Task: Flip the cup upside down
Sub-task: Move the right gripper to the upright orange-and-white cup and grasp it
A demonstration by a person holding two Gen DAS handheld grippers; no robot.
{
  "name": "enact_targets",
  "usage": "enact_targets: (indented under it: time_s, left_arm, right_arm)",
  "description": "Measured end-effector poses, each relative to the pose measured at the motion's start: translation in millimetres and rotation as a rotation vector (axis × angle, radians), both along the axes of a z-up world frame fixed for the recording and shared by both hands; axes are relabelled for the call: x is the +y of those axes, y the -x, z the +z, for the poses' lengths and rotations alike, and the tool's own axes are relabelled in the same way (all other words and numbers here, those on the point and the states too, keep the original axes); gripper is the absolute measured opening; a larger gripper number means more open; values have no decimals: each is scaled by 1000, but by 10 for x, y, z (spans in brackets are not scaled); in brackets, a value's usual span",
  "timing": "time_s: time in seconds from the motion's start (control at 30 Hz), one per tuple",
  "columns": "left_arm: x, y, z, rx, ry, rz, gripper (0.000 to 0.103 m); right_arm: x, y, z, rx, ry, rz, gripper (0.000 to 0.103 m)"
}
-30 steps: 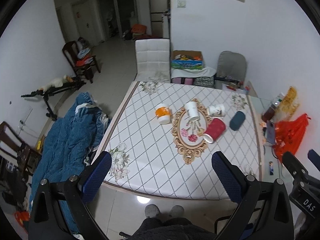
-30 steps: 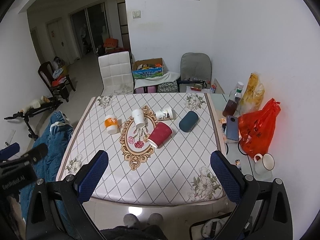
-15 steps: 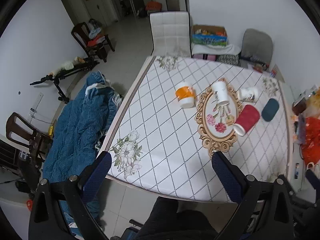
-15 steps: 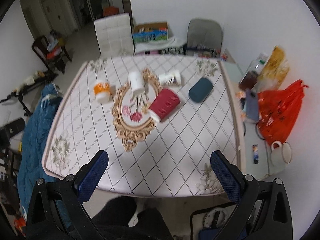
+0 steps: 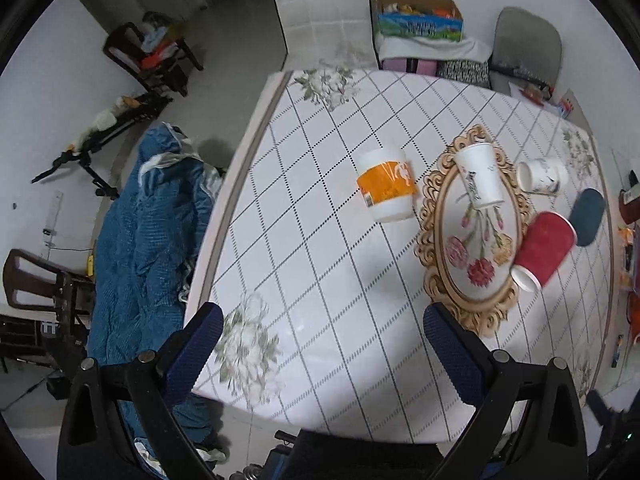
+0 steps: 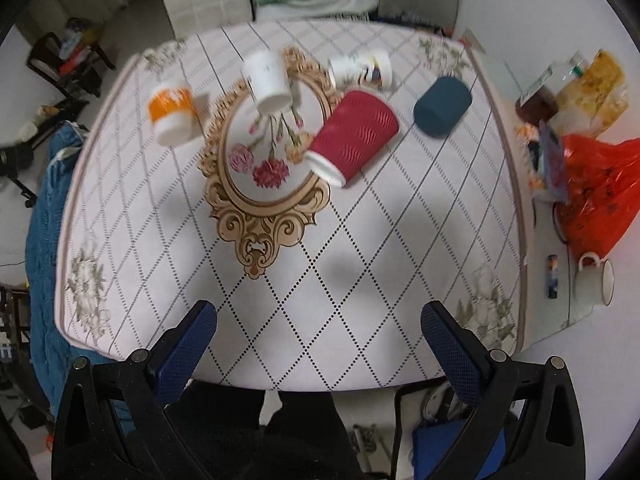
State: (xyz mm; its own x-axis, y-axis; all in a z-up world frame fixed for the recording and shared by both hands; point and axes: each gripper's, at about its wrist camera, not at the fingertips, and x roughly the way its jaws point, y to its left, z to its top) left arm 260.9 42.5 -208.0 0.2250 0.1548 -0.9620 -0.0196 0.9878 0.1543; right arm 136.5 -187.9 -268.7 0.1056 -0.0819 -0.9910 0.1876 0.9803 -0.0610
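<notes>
From the left wrist view, the left hand-held gripper [image 5: 322,354] hangs above the near edge of the desk [image 5: 320,280], its fingers spread wide with nothing between them. An orange-banded cup [image 5: 385,185] stands upside down left of the ornate oval print. A white cup [image 5: 480,177] rests on that print, a red cup [image 5: 543,250] lies on its side at the print's right edge, and a small patterned cup [image 5: 542,175] and a dark blue cup [image 5: 587,216] lie beyond.

From the right wrist view, the right hand-held gripper [image 6: 318,350] is likewise wide and empty over the desk's [image 6: 360,280] near part. The red cup [image 6: 354,138] lies with its white rim towards the camera, the dark blue cup [image 6: 442,106] just to its right. An orange plastic bag [image 6: 596,196] and a white mug [image 6: 594,282] sit right of the desk.
</notes>
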Motion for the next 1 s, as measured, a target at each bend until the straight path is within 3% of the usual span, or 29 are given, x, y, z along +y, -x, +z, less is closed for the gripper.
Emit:
enact_targets:
  time_s: [0.27,0.57,0.77,1.0]
  left_arm:
    - [212,-919,-625,143,90,48,103]
    - [-31,-1582,-1362,295,184,33,102]
    - [-230,-1851,-1609,315,144,-44,102]
    - [-341,-1906,-1825,342,81,-129,102]
  right_arm:
    - [-101,-322,-705,163,1,-84,103]
    - [-184,-626,-1119,252,-13,-190,103]
    - [-225,-748,-1224,277,-16,-234,103]
    - [-240,-896,-1301,298,-23,-257,103]
